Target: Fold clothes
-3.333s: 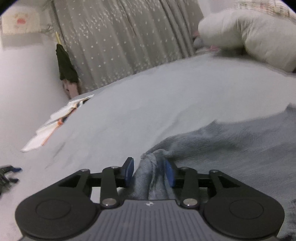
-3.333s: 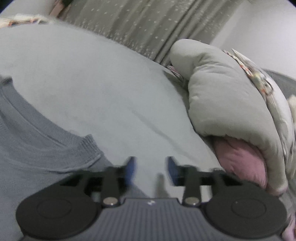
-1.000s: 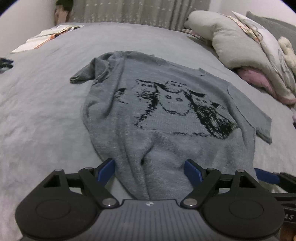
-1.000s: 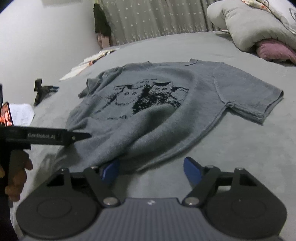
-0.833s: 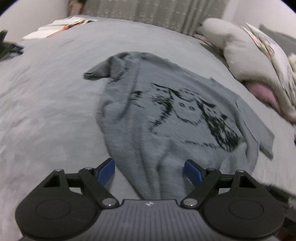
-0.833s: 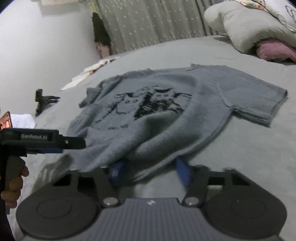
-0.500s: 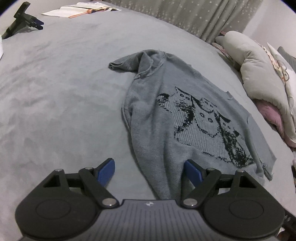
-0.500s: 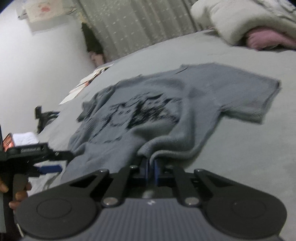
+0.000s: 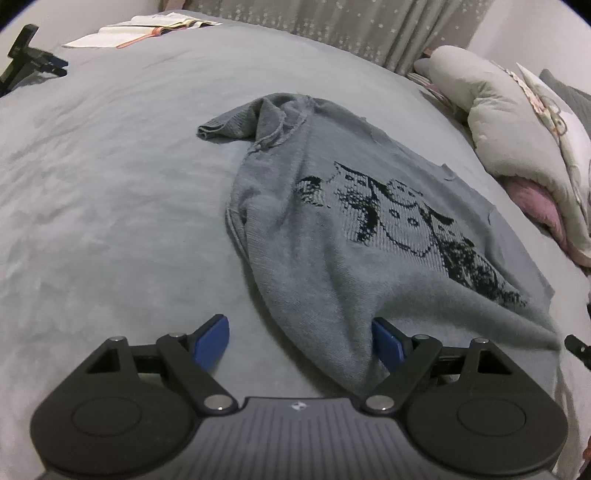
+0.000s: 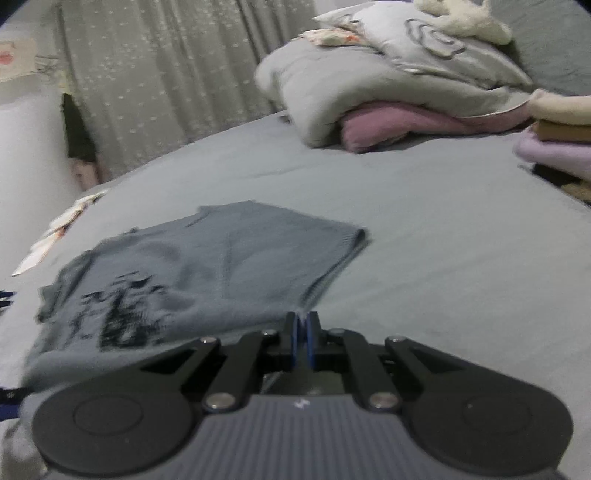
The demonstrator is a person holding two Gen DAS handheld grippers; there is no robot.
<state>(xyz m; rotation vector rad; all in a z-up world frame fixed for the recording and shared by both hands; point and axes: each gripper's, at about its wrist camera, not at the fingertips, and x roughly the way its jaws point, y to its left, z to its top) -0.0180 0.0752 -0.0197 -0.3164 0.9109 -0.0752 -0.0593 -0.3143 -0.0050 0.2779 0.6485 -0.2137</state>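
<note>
Bedspread (image 9: 110, 192) lies bare and wide on the left, from the open book (image 9: 147, 31) at its far edge down to the left gripper (image 9: 299, 341), whose jaws stand wide apart with the hem of the grey sweater (image 9: 332, 236) lying between them, unpinched. The sweater spreads flat mid-bed, one sleeve (image 9: 229, 123) bunched toward the far left, cat pattern up. Farther right, the right gripper (image 10: 302, 328) is clamped on the sweater's hem edge. Beyond its other sleeve (image 10: 332, 236) open cover runs to the piled pillows (image 10: 369, 81).
</note>
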